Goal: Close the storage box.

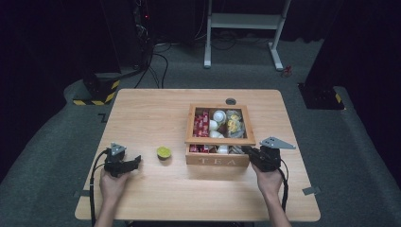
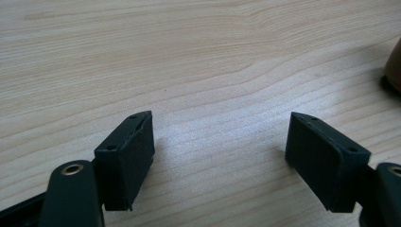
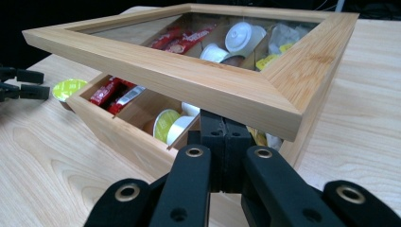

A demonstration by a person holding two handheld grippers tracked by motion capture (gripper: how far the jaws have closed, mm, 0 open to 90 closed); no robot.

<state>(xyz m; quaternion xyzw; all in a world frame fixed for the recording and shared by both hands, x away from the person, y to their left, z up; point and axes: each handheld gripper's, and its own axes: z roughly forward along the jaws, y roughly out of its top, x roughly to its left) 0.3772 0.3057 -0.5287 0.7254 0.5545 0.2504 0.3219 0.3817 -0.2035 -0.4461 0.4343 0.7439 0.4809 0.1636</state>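
A wooden box marked TEA [image 1: 217,160] stands right of the table's middle. Its glass-paned lid [image 1: 220,140] is raised a little at the front, hinged at the back. My right gripper [image 1: 249,152] is shut, with nothing between the pads, at the box's front right corner. In the right gripper view its tips [image 3: 224,125] sit under the lid's front frame [image 3: 189,80], above the box wall [image 3: 118,137]. Inside lie red sachets, white and green capsules and yellow packets. My left gripper [image 1: 137,161] rests open on the table at the left; its jaws [image 2: 220,142] hold nothing.
A green-topped capsule [image 1: 164,152] sits on the bare wood between the left gripper and the box, and appears again as capsule [image 3: 68,88]. Table [image 1: 156,113] has free wood left and behind. A small round grommet [image 1: 231,101] lies near the far edge.
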